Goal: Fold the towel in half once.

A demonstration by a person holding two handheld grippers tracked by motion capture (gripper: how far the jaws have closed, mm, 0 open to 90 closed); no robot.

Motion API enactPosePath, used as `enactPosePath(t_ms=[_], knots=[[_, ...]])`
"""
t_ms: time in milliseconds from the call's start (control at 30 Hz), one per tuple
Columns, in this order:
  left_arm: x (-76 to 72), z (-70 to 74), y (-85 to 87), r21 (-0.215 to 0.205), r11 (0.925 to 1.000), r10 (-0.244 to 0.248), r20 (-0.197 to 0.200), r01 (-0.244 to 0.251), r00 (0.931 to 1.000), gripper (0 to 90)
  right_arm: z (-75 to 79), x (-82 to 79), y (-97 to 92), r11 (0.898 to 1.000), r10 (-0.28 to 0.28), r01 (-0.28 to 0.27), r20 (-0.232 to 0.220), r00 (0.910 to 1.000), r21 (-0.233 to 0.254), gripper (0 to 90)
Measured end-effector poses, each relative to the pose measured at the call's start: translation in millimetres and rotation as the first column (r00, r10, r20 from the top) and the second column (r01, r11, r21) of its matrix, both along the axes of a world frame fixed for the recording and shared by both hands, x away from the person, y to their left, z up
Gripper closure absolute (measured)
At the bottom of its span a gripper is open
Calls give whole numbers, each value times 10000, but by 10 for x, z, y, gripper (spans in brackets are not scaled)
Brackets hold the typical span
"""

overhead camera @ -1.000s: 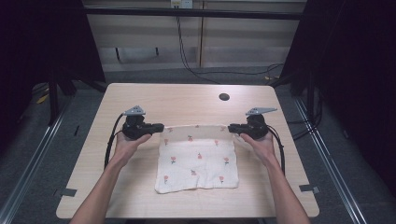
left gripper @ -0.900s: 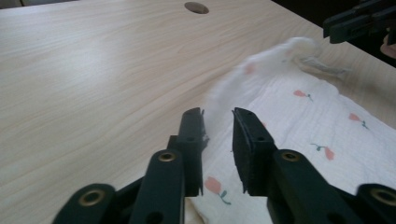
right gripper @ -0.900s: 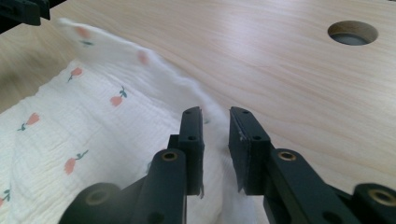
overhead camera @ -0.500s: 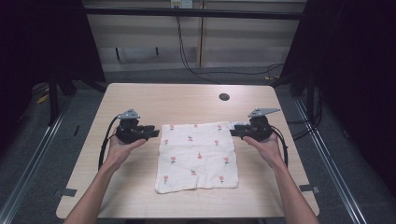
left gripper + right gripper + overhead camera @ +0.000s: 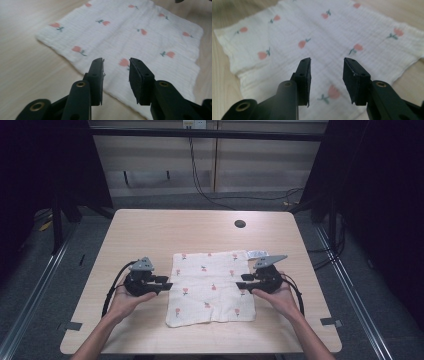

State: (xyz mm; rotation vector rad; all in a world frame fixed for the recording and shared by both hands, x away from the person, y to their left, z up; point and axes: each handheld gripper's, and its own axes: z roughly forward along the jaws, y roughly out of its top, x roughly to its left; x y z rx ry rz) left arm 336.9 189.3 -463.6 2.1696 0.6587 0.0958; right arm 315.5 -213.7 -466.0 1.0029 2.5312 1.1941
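A flower-printed cloth [image 5: 210, 287] is spread flat on the worktop [image 5: 150, 230], flanked by the left hand-held gripper [image 5: 164, 283] and the right hand-held gripper [image 5: 242, 286], each at a side edge. Both sets of jaws have just been opening and stand parted, with nothing pinched. If only one layer is caught, or one side is missed, the cloth may be dragged askew and wrinkled.

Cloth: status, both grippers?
Left gripper and right gripper open, jaws just opened, nothing between. Cloth flat on table. Nothing in the way.
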Motion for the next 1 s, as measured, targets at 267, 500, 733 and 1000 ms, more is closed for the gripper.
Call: enactPosePath(t_ms=[267, 500, 733, 1000], knots=[[-53, -205, -230, 575, 9964, -613, -328, 631, 9976, 622, -214, -78, -11, 9989, 69, -82, -284, 9996, -471, 537], [-113, -301, -324, 1379, 9859, -914, -269, 943, 9954, 586, -292, -116, 87, 9862, 315, -324, -81, 9995, -1626, 614], [-133, -310, -319, 1504, 9857, -772, 56, 755, 9970, 695, -280, -169, 50, 9893, 327, -386, -440, 9985, -1405, 822], [-235, -302, -287, 1524, 9836, -961, -92, 964, 9953, 869, -282, -240, 31, 9918, 461, -539, -689, 9966, -1162, 863]])
